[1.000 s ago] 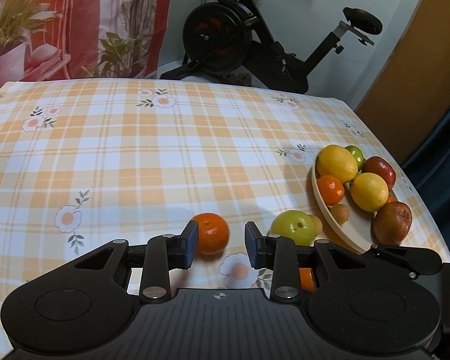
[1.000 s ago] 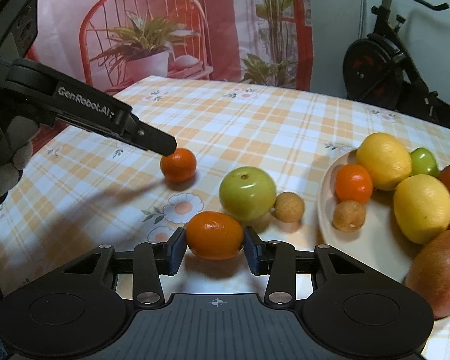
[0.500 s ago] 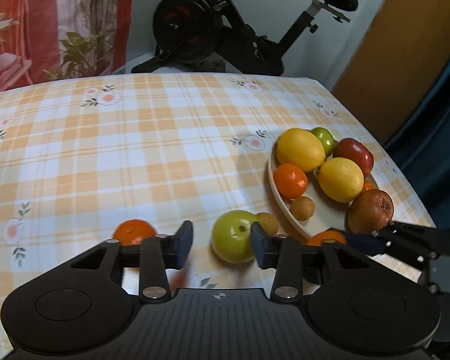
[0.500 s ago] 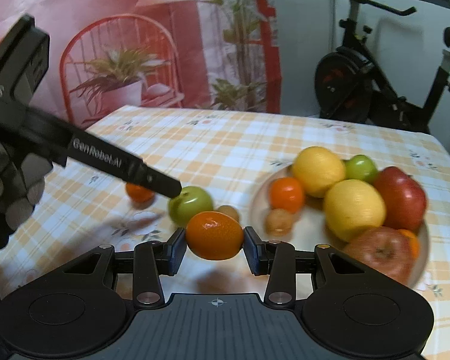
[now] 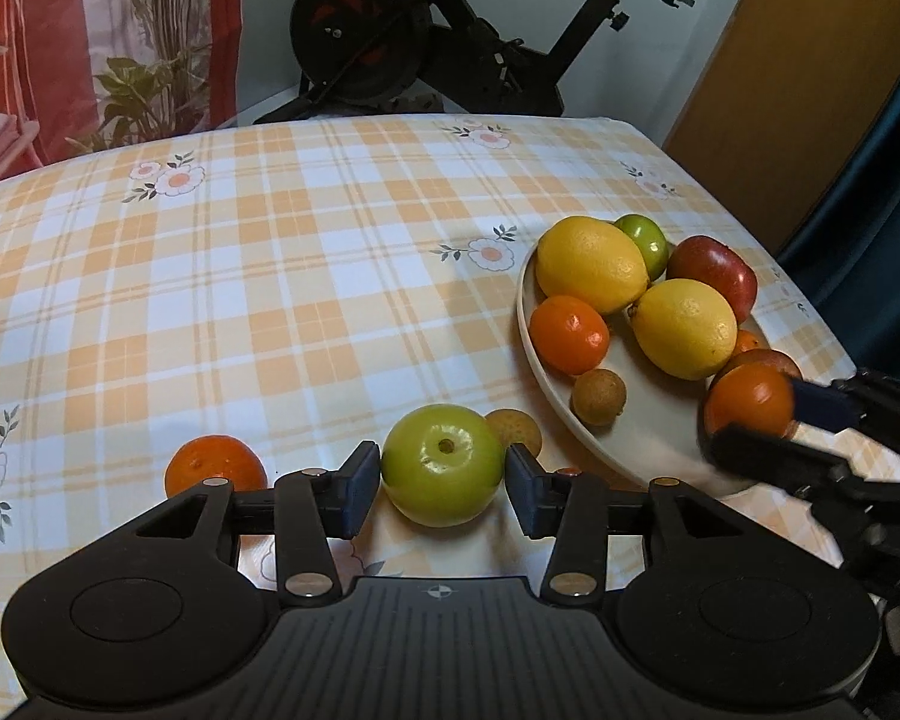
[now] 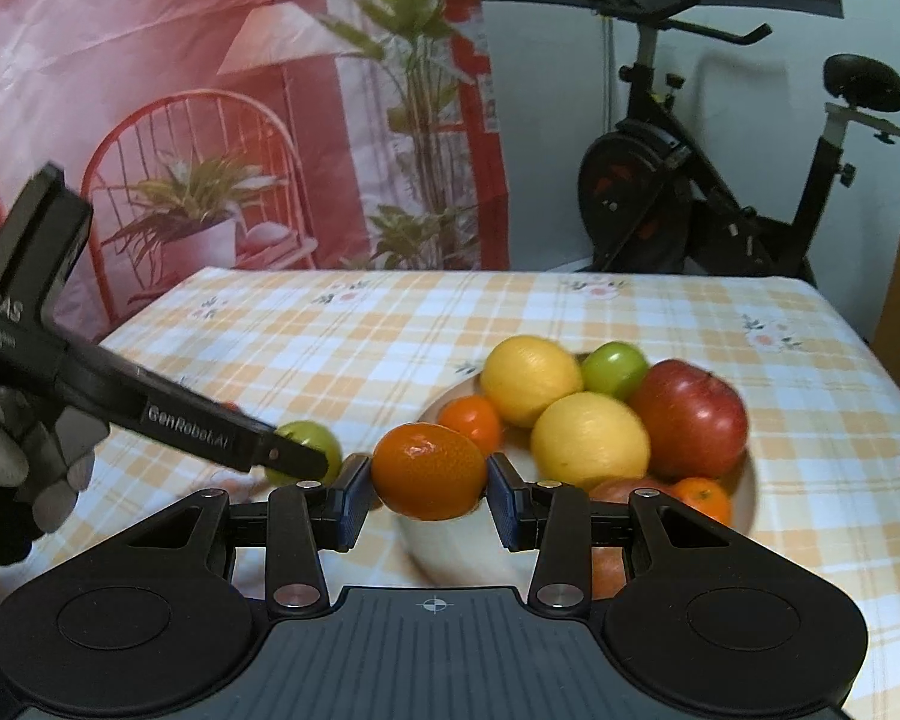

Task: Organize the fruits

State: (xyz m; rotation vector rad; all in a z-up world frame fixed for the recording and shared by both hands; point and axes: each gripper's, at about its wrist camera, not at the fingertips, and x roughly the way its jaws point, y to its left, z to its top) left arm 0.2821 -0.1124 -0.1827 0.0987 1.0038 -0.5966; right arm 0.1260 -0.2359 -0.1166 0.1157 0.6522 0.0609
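My left gripper (image 5: 443, 491) is open, its fingers either side of a green apple (image 5: 444, 465) on the tablecloth, close to its sides. A small brown fruit (image 5: 519, 427) lies just behind the apple and a tangerine (image 5: 215, 471) lies to its left. My right gripper (image 6: 429, 495) is shut on an orange tangerine (image 6: 429, 471), held over the near rim of the white plate (image 6: 450, 540). The plate (image 5: 534, 354) holds two lemons, a red apple (image 6: 690, 426), a small green fruit, tangerines and a brown fruit. The right gripper also shows in the left wrist view (image 5: 768, 423).
The table has an orange plaid cloth with flowers (image 5: 270, 276). An exercise bike (image 5: 450, 36) stands behind the table, beside a red printed backdrop (image 6: 210, 120). The table's right edge runs close to the plate. The left gripper's body (image 6: 180, 426) crosses the right wrist view.
My left gripper moved right from the loose tangerine to straddle the green apple. My right gripper lifted its tangerine and carried it right, over the plate's rim.
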